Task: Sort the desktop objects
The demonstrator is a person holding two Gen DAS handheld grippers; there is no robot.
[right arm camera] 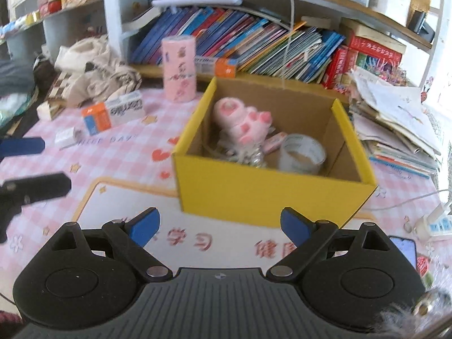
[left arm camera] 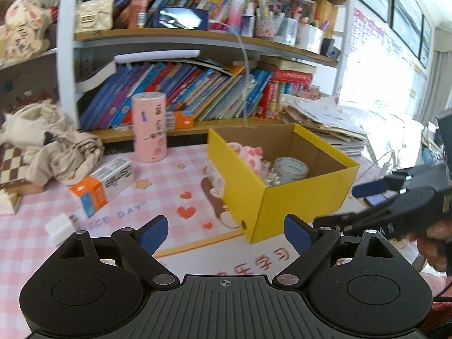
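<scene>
The yellow box (right arm camera: pixel 271 195) sits straight ahead of the right gripper (right arm camera: pixel 219 226), just beyond its fingertips, already holding a pink plush toy (right arm camera: pixel 240 121) and a roll of tape (right arm camera: pixel 302 152). From the left gripper (left arm camera: pixel 226 234) the box lies ahead and slightly right. Both grippers stand wide with nothing between their jaws; the right one's are widening a touch more. What remains loose lies ahead-left of the left gripper: a pink cylinder (left arm camera: pixel 149 127), upright and farthest back, an orange and white carton (left arm camera: pixel 101 186) with its long axis slanting away to the right, and nearest, a small white block (left arm camera: pixel 60 227). I judge the left hand much the nearer for these.
</scene>
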